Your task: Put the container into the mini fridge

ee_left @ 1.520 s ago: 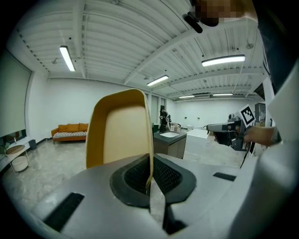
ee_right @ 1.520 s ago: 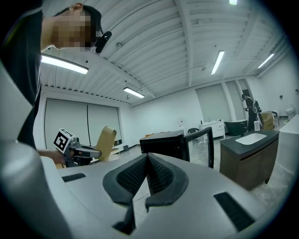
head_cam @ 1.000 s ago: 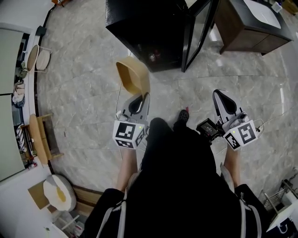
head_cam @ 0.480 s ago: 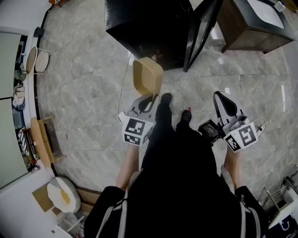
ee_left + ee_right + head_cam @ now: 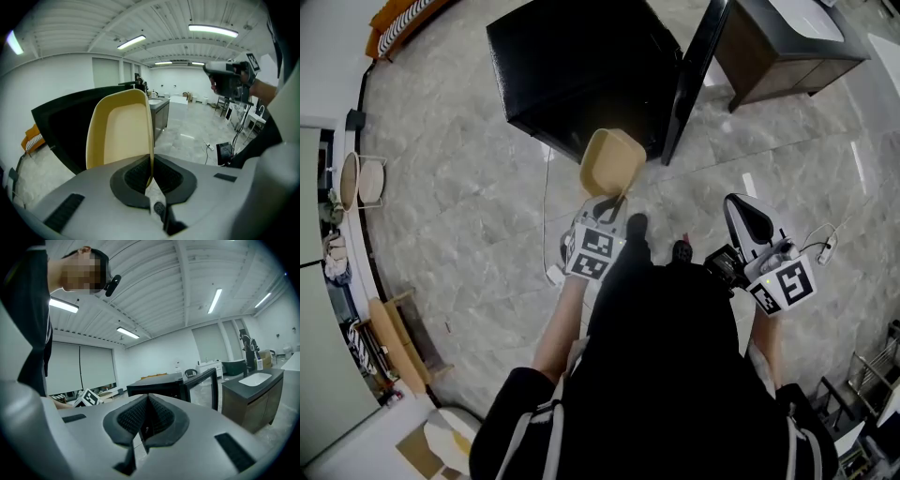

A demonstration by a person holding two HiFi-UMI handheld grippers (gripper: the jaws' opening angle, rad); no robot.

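i am on the carry-in step. my left claw (image 5: 605, 204) is clenched on the container (image 5: 611, 161), with its pads pinching one thin side wall just below the rim. the left gripper view shows that wall running straight down between the two pads. the tan container is empty and held tilted in the air, with its hollow showing, well clear of the floor (image 5: 469, 187). from the head view it hangs right at the near front corner of the mini fridge (image 5: 572, 70), on the side where the door (image 5: 694, 80) stands swung open. it is not inside yet.

my right claw (image 5: 748, 220) is closed on nothing. it is held out level to the right, near the open door but apart from it. a dark cabinet (image 5: 778, 47) stands far right, beyond the door.

i judge the task to be well along: the door is already open and the container is at the mouth. from above i cannot see the shelves or how much room they leave. the next move calls for lowering the left claw to the height of the opening. i then need to turn the container level so its base can sit flat. it should go in past the door edge without clipping the frame, and i should release only once the base rests on something.
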